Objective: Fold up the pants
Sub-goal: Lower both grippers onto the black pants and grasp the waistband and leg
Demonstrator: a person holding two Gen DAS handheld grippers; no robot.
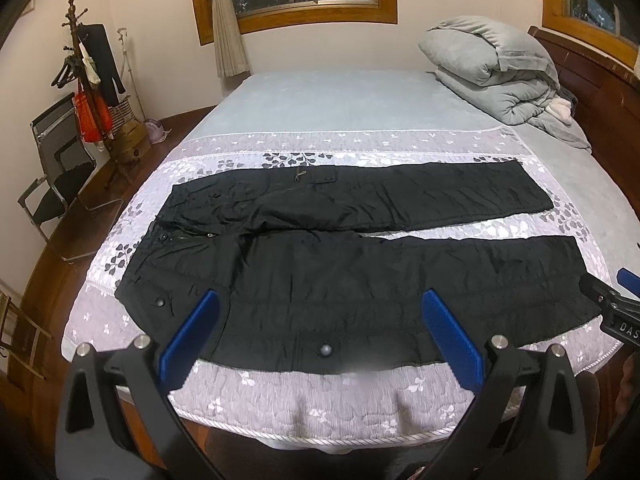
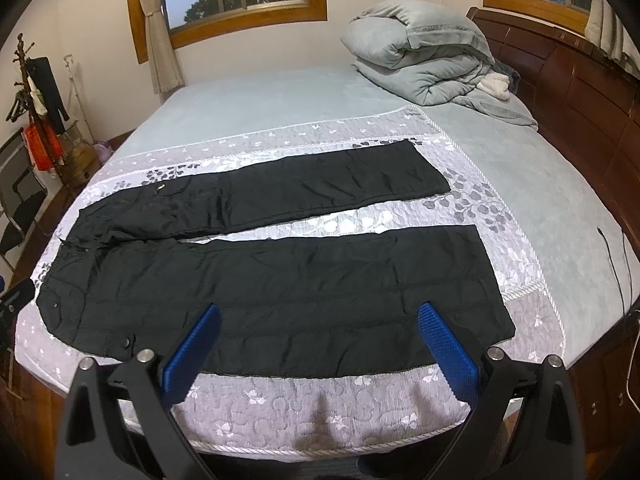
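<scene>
Black pants [image 1: 344, 264] lie spread flat across a pale floral quilt [image 1: 304, 396] on the bed, waist to the left, both legs running right and slightly apart. The right wrist view shows the same pants [image 2: 280, 300]. My left gripper [image 1: 322, 300] hovers open above the near leg close to the waist, nothing between its blue fingers [image 1: 192, 336]. My right gripper [image 2: 320, 316] hangs open over the near leg toward the cuff, also holding nothing. The right gripper's black tip [image 1: 616, 304] shows at the far right of the left wrist view.
A folded grey duvet [image 1: 496, 68] is piled at the back right by the dark wooden headboard [image 2: 580, 92]. A coat stand [image 1: 88, 92] and a chair [image 1: 56, 168] stand on the floor to the left. The bed's near edge [image 2: 320, 446] is just below the grippers.
</scene>
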